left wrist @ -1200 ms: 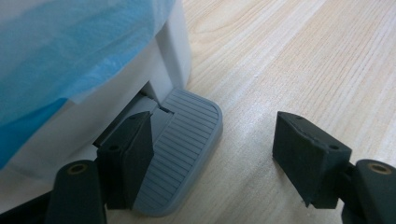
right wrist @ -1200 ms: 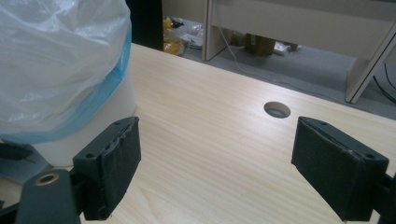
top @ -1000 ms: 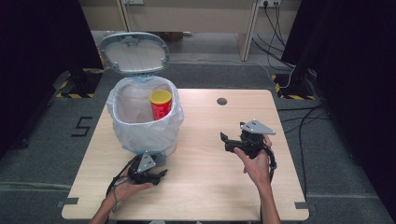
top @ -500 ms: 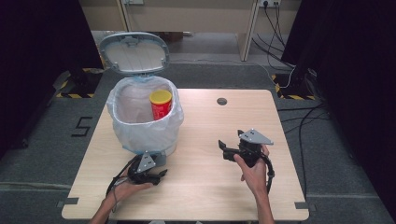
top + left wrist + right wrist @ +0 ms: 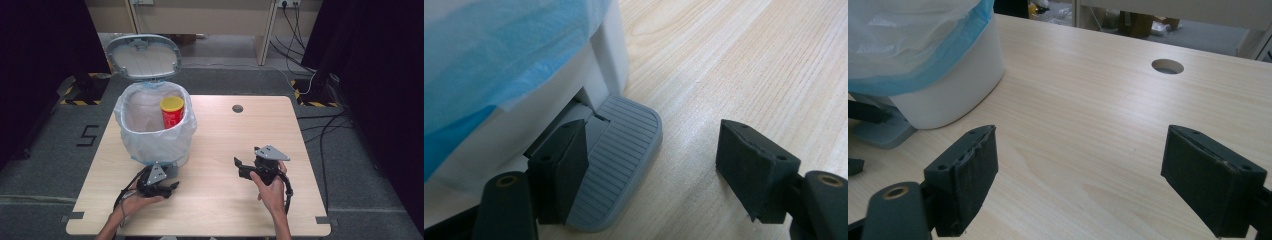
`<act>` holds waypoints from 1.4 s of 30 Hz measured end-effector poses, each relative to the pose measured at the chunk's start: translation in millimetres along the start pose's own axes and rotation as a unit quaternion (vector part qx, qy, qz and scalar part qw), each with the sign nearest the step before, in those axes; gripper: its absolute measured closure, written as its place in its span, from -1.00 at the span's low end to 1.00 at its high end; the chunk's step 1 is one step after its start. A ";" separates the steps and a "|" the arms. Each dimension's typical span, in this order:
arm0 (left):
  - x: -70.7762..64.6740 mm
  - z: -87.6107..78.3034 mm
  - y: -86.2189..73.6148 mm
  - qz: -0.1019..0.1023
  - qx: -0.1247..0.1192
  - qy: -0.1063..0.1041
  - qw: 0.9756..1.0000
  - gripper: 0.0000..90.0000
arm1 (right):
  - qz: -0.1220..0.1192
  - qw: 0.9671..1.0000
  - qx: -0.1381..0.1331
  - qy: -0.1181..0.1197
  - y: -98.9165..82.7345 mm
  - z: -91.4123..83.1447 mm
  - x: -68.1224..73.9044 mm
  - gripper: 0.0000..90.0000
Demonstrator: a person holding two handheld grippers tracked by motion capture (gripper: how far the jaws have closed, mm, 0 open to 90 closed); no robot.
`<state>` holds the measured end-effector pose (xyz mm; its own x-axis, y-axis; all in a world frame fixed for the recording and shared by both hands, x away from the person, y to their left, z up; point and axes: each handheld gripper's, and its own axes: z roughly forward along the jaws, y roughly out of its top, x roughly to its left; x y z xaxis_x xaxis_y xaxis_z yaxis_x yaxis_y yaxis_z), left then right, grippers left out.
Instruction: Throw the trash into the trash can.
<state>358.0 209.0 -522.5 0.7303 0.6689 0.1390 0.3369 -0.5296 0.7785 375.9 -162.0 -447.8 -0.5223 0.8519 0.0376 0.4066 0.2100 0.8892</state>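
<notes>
Right gripper (image 5: 242,167) drawn nearer, left gripper (image 5: 167,189) pressing bin pedal (image 5: 616,160)

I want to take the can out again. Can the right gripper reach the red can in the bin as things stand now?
Probably yes. The bin's lid stands open, and the red can stands upright with its yellow top near the bin's rim. The right gripper is open and empty, with bare table between.

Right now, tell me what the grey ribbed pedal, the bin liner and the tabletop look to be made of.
Grey ribbed pedal: probably moulded plastic or rubber, matt, with parallel grooves. Translucent white bin liner with a blue edge: thin plastic film, crinkled and slightly glossy. Pale wood-grain tabletop: wood or wood-look laminate; smooth, with a printed-looking grain, so I can't tell which.
</notes>
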 end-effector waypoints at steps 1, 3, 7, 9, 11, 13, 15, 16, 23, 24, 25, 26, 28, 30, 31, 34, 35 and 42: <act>0.0 0.0 0.0 0.000 0.000 0.000 1.000 -0.38 | -0.001 1.000 0.003 0.000 -1.2 -0.1 -0.1 -0.66; 0.0 0.0 0.0 0.000 0.000 0.000 1.000 -0.38 | -0.001 1.000 0.006 -0.002 -3.0 0.0 -0.2 -0.66; 0.0 0.0 0.0 0.000 0.000 0.000 1.000 -0.38 | 0.002 1.000 0.017 -0.004 -9.7 1.5 -1.2 -0.66; -0.1 0.0 0.0 0.000 0.000 0.000 1.000 -0.38 | 0.003 1.000 0.023 -0.006 -13.3 2.4 -1.9 -0.66; 0.0 0.0 0.0 0.000 0.000 0.000 1.000 -0.38 | 0.003 0.999 0.032 -0.008 -15.3 3.3 -2.5 -0.66; 0.0 0.0 0.0 0.000 0.000 0.000 1.000 -0.38 | 0.004 0.999 0.032 -0.012 -17.2 3.4 -2.8 -0.66; 0.0 -0.1 0.1 0.000 0.001 -0.001 1.000 -0.38 | 0.006 0.999 0.038 -0.011 -19.9 4.0 -3.1 -0.66; 0.0 -0.1 0.1 0.000 0.001 -0.001 1.000 -0.38 | 0.005 0.999 0.043 -0.014 -21.3 4.3 -3.4 -0.66; 0.1 -0.1 0.1 0.000 0.001 -0.001 1.000 -0.37 | 0.003 0.997 0.068 -0.022 -35.6 9.0 -5.6 -0.66; 0.0 -0.1 0.0 0.000 0.001 -0.001 1.000 -0.38 | 0.004 0.997 0.071 -0.022 -37.2 9.3 -5.5 -0.66; 0.0 -0.1 0.1 0.000 0.001 -0.001 1.000 -0.38 | 0.005 0.997 0.074 -0.022 -39.1 9.7 -5.5 -0.66; 0.0 -0.2 0.1 0.000 0.001 -0.001 1.000 -0.38 | 0.004 0.997 0.076 -0.023 -40.9 10.0 -5.7 -0.66; 0.1 -0.2 0.1 0.000 0.001 -0.001 1.000 -0.38 | 0.005 0.996 0.081 -0.025 -44.1 10.0 -5.7 -0.66; 0.1 -0.1 0.1 0.000 0.001 -0.001 1.000 -0.38 | 0.006 0.996 0.087 -0.027 -47.3 9.7 -6.2 -0.66; 0.1 -0.2 0.1 0.000 0.001 -0.001 1.000 -0.38 | 0.007 0.996 0.087 -0.027 -49.0 9.6 -6.4 -0.66; 0.1 -0.1 0.1 0.000 0.001 -0.001 1.000 -0.38 | 0.008 0.995 0.095 -0.026 -54.1 9.0 -7.0 -0.66; 0.1 -0.1 0.1 0.000 0.001 -0.001 1.000 -0.38 | 0.008 0.995 0.099 -0.027 -56.3 8.8 -7.1 -0.66; 0.1 -0.2 0.1 0.000 0.001 -0.001 1.000 -0.38 | 0.003 0.993 0.115 -0.033 -65.6 7.2 -9.1 -0.65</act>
<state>358.0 209.1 -522.3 0.7313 0.6680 0.1379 0.3382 -0.5307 0.7772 359.4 -180.1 -509.8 -0.4719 0.8816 0.0050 0.5738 0.3028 0.7609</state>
